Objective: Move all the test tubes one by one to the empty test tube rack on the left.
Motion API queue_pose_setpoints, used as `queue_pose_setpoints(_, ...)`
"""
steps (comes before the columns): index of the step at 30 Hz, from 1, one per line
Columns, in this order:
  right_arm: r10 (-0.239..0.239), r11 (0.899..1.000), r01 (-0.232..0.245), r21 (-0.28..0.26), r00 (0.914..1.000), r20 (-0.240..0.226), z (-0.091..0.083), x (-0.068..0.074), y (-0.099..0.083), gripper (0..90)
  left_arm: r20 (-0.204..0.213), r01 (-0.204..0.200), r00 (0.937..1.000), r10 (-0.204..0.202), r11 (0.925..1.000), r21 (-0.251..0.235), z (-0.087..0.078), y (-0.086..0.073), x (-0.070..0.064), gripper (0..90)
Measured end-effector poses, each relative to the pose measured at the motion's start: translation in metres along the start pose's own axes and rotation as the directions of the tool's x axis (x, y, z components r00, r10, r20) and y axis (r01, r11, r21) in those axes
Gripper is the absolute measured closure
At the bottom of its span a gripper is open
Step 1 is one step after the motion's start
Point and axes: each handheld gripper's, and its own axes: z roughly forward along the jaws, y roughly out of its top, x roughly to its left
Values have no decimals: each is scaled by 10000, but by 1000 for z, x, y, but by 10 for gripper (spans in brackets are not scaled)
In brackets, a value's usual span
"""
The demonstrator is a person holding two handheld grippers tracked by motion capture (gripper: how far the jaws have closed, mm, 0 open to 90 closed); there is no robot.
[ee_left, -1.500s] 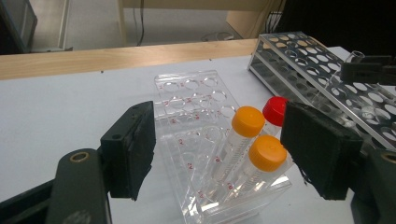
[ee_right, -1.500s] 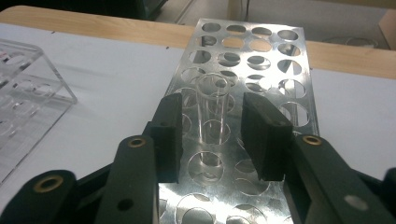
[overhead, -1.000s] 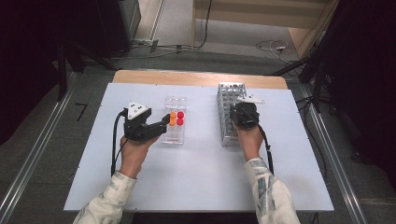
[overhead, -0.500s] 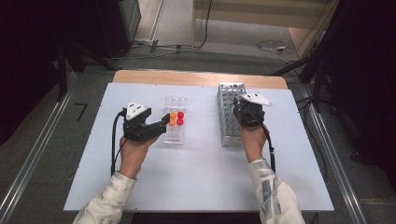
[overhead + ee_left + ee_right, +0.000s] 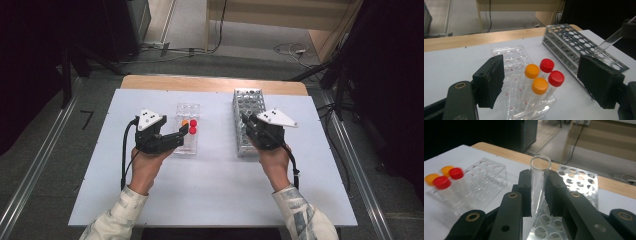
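Tubes with caps stand in the clear rack (image 5: 187, 131) near the middle of our white table (image 5: 215, 195). We count two orange caps (image 5: 532, 71) and two red caps (image 5: 556, 78), all bunched at the near end of that rack. Our left gripper (image 5: 176, 138) sits at about 9 o'clock from the table's middle, and it points toward the clear rack. Its jaws are wide apart with nothing in them, and in the left gripper view the capped tubes stand between the two black pads.

Our right gripper (image 5: 246, 123) sits at about 2 o'clock, just over the metal rack (image 5: 248, 122) full of round holes. Its jaws are squeezed tight on a clear glass tube (image 5: 537, 183). The tube has no cap, and its open mouth points up above the pads in the right gripper view. We see the same tube at 2 o'clock in the left gripper view, tilted above the metal rack (image 5: 576, 42). Its lower tip is hidden behind the left gripper's pad there.
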Motion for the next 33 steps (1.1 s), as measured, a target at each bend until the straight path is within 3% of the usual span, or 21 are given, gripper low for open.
queue_pose_setpoints(6, -232, 9994, 252, 250, 9967, -772, -4, 16, -14, 736, 440, -311, 9985, 314, 9995, -69, -3, 1, -14, 256)
queue_pose_setpoints(8, -260, 9985, 315, 454, 9929, -1160, -4, 22, -19, 735, 672, -377, 9970, 378, 9993, -15, -3, 1, -18, 274)
queue_pose_setpoints(15, -418, 9945, 583, 869, 9827, -1806, 3, 40, -37, 735, 1236, -682, 9901, 660, 9976, 139, -2, -2, -32, 313)
queue_pose_setpoints(18, -286, 9923, 541, 1111, 9752, -2197, 5, 44, -41, 735, 1452, -916, 9856, 869, 9955, 260, 0, -4, -39, 319)
queue_pose_setpoints(24, -405, 9890, 744, 1282, 9676, -2494, 7, 52, -46, 735, 1822, -1334, 9755, 1235, 9901, 431, 5, -10, -53, 372)
queue_pose_setpoints(28, -459, 9870, 848, 1368, 9629, -2660, 8, 59, -49, 735, 2301, -1598, 9630, 1406, 9849, 668, 9, -15, -60, 459)
queue_pose_setpoints(33, -590, 9866, 999, 1290, 9554, -2893, 7, 66, -50, 735, 2599, -1719, 9546, 1455, 9817, 820, 14, -19, -64, 557)
